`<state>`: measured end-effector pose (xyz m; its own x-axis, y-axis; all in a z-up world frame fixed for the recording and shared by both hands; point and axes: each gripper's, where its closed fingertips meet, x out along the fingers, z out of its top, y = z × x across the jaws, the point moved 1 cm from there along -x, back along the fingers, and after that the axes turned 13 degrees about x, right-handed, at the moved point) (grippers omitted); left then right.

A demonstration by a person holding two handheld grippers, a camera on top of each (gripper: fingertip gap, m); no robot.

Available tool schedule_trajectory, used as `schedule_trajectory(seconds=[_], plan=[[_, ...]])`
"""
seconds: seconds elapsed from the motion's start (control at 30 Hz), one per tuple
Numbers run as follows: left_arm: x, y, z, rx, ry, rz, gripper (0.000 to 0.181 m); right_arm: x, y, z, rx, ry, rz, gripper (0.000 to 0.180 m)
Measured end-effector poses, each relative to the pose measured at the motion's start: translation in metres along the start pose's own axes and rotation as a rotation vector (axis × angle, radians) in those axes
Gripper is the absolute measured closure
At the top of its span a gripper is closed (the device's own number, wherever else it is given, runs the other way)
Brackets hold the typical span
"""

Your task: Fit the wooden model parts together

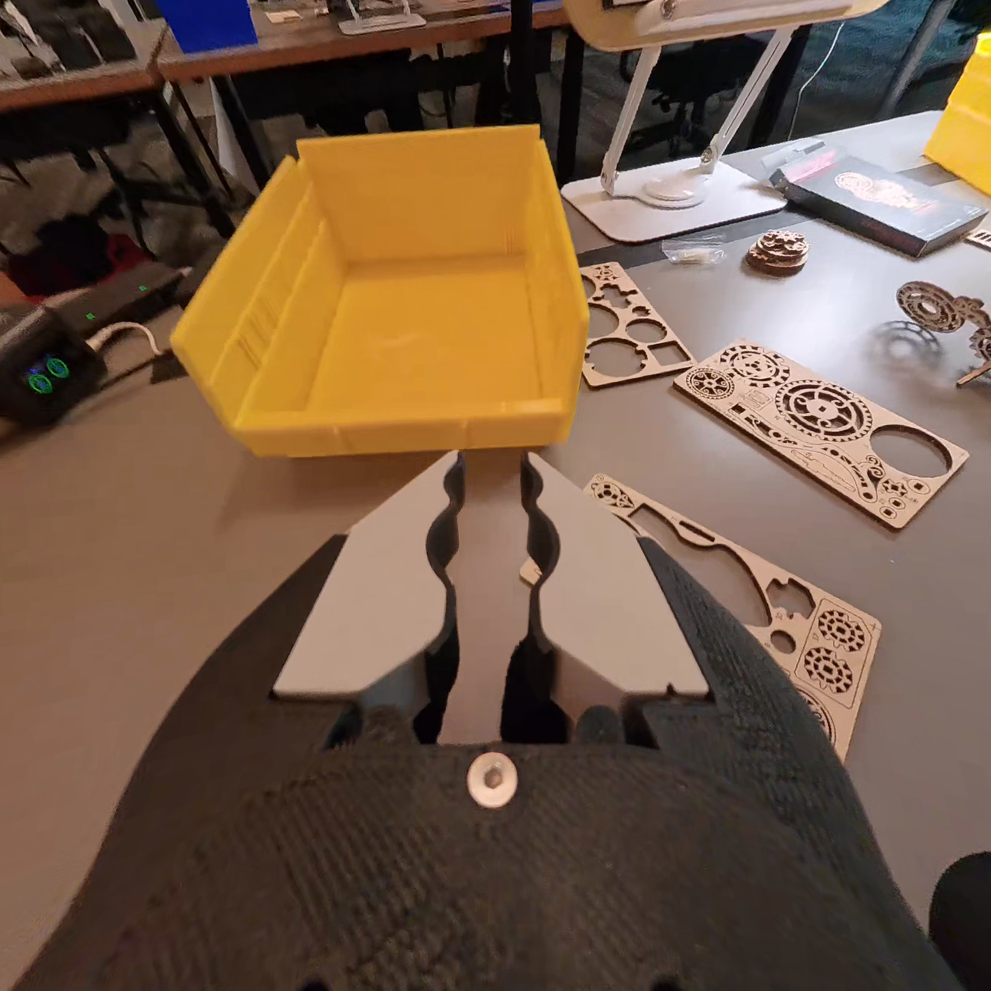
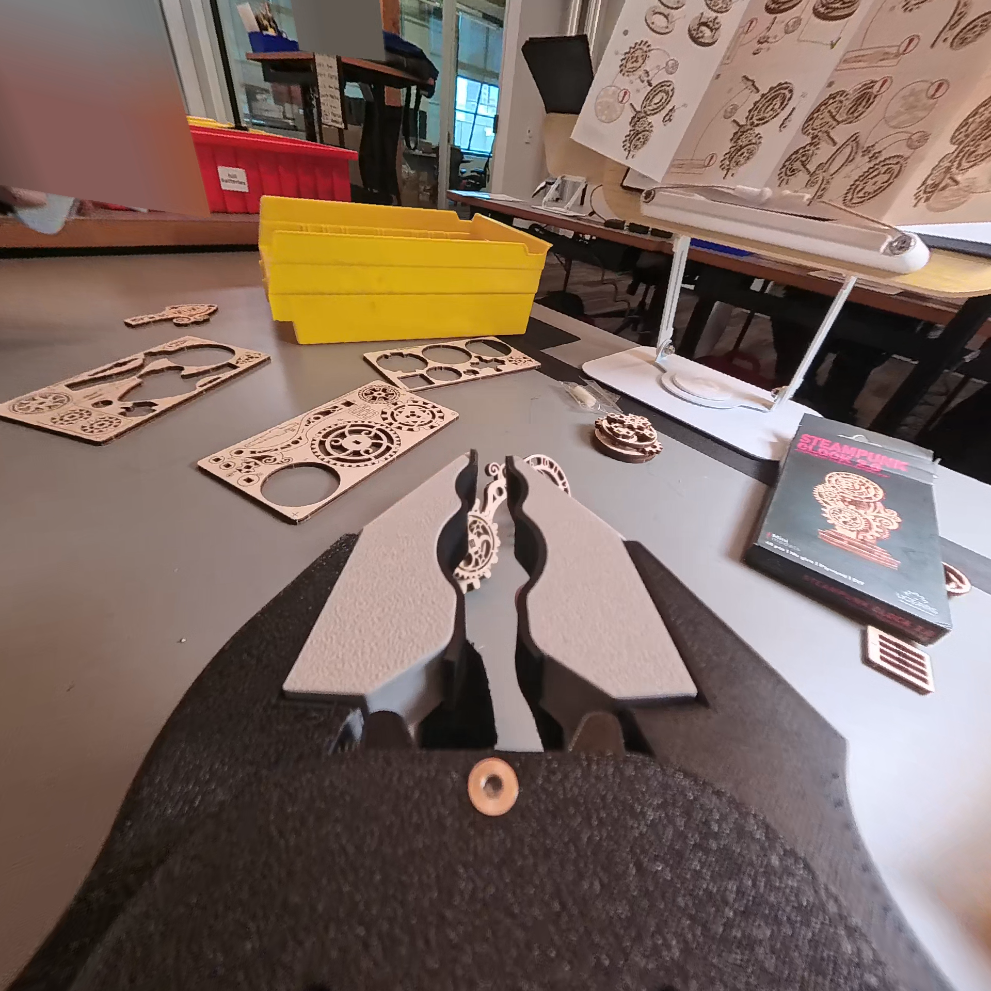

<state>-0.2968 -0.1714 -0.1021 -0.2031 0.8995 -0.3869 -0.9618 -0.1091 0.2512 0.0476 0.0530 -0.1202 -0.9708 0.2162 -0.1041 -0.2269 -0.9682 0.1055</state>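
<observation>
My right gripper (image 2: 490, 464) is shut on a pale wooden gear-and-scroll part (image 2: 480, 533), held just above the grey table (image 2: 161, 563). My left gripper (image 1: 494, 456) is open with a narrow gap, low over the table in front of a yellow bin (image 1: 391, 300). A small pale bit (image 1: 530, 571) shows beside its right pad; I cannot tell if it lies on the table. Three laser-cut wooden sheets lie nearby (image 2: 327, 445) (image 2: 128, 391) (image 2: 450, 362). A stacked gear assembly (image 2: 627, 434) sits further right. It also shows in the left wrist view (image 1: 777, 252).
Stacked yellow bins (image 2: 397, 279) stand behind the sheets. A white stand (image 2: 697, 386) holds open instruction pages (image 2: 777, 96). A dark kit box (image 2: 852, 525) and a small slatted wooden piece (image 2: 898, 662) lie at the right. A wooden gear piece (image 1: 933, 311) hangs over its shadow. The tips of one gripper are about 40 cm away from the tips of the other. The stacked gear assembly (image 2: 627, 434) lies some 20 cm from my right tips, 40 cm from my left tips. Look for it in the left wrist view (image 1: 795, 246) too.
</observation>
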Motion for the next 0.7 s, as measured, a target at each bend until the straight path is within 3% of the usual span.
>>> schedule_trajectory(seconds=[0.13, 0.33, 0.57, 0.7], plan=[[0.013, -0.011, -0.024, -0.023, 0.019, -0.115, 0.151, 0.001, -0.002, 0.002, -0.018, -0.016, -0.024, 0.172], [0.029, -0.045, -0.067, -0.024, 0.23, -0.384, 0.138, 0.002, -0.005, 0.004, -0.043, -0.038, -0.052, 0.172], [0.015, 0.004, -0.091, -0.029, 0.33, -0.149, 0.137, 0.004, -0.012, 0.006, -0.051, -0.049, -0.076, 0.172], [0.015, 0.024, -0.115, -0.063, 0.459, -0.036, 0.113, 0.007, -0.015, 0.006, -0.048, -0.047, -0.082, 0.172]])
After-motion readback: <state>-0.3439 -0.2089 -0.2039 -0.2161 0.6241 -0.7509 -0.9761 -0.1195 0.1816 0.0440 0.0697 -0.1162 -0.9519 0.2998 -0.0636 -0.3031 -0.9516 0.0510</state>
